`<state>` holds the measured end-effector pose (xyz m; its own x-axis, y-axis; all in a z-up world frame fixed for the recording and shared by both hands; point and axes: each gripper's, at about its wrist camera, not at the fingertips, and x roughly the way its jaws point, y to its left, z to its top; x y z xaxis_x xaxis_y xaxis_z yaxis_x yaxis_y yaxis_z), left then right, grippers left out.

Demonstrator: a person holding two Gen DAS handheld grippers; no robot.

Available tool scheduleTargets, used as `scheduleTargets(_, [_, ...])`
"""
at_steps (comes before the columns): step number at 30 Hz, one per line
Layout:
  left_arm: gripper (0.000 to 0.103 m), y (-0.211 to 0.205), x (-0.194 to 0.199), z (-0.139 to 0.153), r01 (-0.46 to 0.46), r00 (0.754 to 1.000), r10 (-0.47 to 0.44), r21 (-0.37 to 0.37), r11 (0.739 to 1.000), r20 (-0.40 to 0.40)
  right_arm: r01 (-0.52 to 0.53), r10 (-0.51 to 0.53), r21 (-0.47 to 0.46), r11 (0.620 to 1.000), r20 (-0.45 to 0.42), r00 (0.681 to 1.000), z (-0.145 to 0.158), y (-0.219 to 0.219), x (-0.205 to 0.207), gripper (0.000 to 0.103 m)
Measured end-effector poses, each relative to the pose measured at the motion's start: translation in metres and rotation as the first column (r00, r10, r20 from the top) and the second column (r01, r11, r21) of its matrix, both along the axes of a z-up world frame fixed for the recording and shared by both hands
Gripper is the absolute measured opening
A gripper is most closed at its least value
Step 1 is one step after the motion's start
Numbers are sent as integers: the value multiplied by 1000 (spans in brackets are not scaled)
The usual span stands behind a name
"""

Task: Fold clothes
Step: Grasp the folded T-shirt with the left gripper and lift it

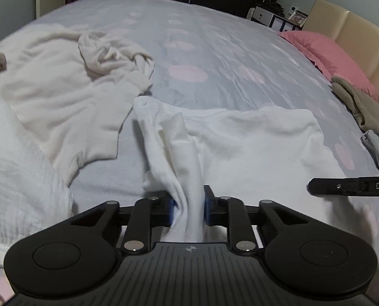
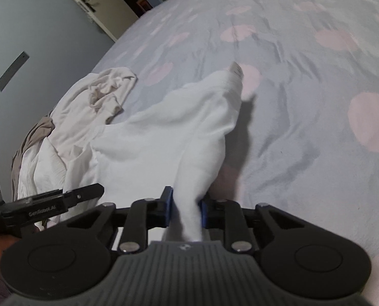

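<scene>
the white shirt (image 1: pixel 253 137) lies on the bed (image 1: pixel 215 51), and you've got its near edge bunched in both claws: left gripper (image 1: pixel 188 205) and right gripper (image 2: pixel 185 207) each clamped on cloth. you look mid-fold; next, likely carry both corners forward together, level. both point low across the bed.

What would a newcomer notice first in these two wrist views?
First, the white T-shirt on the bed, bunched and pinched between the fingers of both the left gripper and the right gripper. Next, the crumpled cream garment lying left of it, and the pink pillow by the headboard at far right.
</scene>
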<state>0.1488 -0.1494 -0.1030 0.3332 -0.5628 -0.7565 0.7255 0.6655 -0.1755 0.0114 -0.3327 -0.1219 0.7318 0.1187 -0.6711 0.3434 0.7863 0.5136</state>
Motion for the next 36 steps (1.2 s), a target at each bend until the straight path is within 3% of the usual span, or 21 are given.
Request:
scheduleTargets(8, [14,7,-22,37,5,997,-1,-66,998,73,-18,23,-55,998,97,995,43,12,-22,19])
scheduleTargets(19, [13,-13,-85,94,128,978,-92,-184,975,189,105,-73,-127,986,236,969,102,-3,-100,19])
scheduleTargets(27, [12,-60,-140,127,284,943,-228,-226,932,242,210,-152,-166,963,305,940,143,-27,-178,19])
scheduleTargets(33, [12,-104,-176,134,378,919,-324,-269,886,225,259,-199,-175,950,301,933,164,-59,-230,19])
scheduleTargets(36, [12,-100,-166,140,412,910,-369,-295,862,191,265,-203,-199,944,283,937,175,-80,-253,19])
